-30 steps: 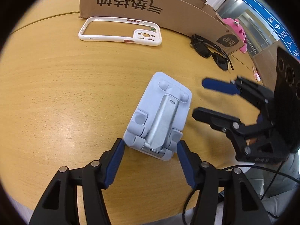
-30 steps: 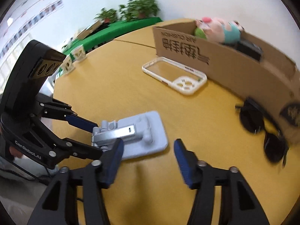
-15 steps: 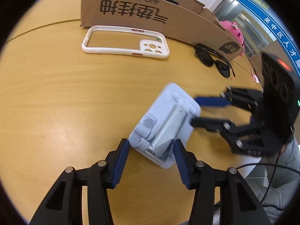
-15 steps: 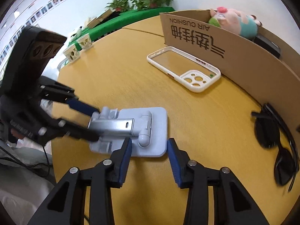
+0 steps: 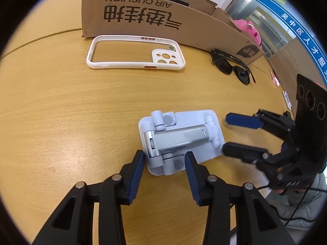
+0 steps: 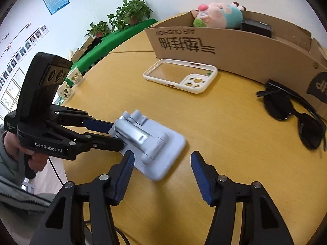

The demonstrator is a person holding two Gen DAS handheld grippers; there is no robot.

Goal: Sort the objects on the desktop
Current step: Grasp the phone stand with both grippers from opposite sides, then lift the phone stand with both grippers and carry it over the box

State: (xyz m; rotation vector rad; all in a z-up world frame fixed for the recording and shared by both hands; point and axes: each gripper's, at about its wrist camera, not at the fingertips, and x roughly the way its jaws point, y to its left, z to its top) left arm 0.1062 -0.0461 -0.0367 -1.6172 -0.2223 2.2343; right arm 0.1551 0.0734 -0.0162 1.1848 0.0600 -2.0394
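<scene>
Turned crosswise on the table (image 5: 61,106) since a moment ago, the pale blue phone stand (image 5: 179,138) has one end pinched by the closing left gripper (image 5: 164,160), while the right gripper (image 6: 162,161), just reopened wide, straddles its other end untouched.

A: Lighting? Bright, even, soft shadows; mild sheen on the worktop (image 5: 61,106).
B: Quality? Fisheye bending, black corner vignette; the phone stand (image 6: 151,143) is motion-blurred in the right view.
</scene>
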